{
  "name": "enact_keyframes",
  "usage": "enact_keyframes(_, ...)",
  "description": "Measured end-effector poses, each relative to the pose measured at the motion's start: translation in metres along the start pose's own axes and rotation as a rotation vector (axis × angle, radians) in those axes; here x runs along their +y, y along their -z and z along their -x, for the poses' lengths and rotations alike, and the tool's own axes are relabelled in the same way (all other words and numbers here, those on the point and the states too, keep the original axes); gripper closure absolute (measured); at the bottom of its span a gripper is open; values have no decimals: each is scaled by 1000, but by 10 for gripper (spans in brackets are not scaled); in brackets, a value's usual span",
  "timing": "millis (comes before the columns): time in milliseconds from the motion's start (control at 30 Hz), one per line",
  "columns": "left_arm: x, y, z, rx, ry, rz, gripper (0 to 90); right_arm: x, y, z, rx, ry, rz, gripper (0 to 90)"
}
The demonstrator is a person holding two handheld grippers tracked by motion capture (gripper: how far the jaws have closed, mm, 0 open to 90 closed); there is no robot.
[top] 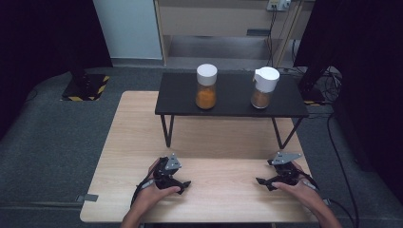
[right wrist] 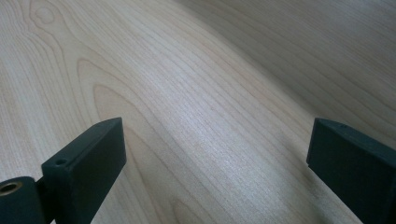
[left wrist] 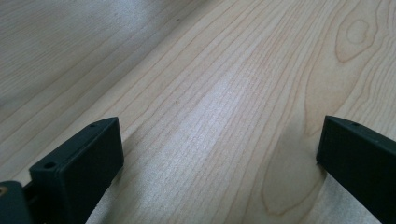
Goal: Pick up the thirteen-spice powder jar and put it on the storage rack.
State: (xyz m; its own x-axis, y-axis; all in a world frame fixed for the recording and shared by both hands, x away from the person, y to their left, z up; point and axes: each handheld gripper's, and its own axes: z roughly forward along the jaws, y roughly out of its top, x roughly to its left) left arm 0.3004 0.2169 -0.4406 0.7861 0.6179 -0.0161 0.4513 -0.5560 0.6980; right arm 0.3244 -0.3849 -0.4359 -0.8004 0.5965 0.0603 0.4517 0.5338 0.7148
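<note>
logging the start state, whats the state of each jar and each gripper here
left jar: upright on the black shelf, white cap on, orange powder inside
right jar: upright on the shelf, white flip-type lid on, brown contents
left gripper: open, nothing between its fingers, over the table
right gripper: open, holding nothing

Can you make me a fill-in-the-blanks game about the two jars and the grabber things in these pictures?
1. The two jars stand on a small ____ shelf above the wooden table.
2. The left jar holds ____ powder.
3. Both the left jar and the right jar have ____ lids.
4. The jaws of the left gripper and the right gripper are ____, with nothing between them.

Missing words: black; orange; white; open
</note>
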Motion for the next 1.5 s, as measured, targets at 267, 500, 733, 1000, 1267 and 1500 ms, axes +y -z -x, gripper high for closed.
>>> enact_keyframes(267, 0, 0, 0, 0, 0, 0, 0, -7, -3, 1, -16, -17, -4, 41)
enact_keyframes(500, 0, 0, 0, 0, 0, 0, 0, -10, -5, -2, -29, 2, 2, 16)
enact_keyframes(733, 0, 0, 0, 0, 0, 0, 0, -9, -5, -5, -38, 10, -3, 12)
enact_keyframes(1000, 0, 0, 1, 0, -1, 0, 0, -9, -5, -8, -45, 4, -4, 13)
enact_keyframes(1267, 0, 0, 0, 0, -1, 0, 0, -11, -3, -10, -35, 15, -4, 13)
enact_keyframes(1500, 0, 0, 0, -3, -3, 0, 0, -11, -3, -11, -36, 14, -3, 13)
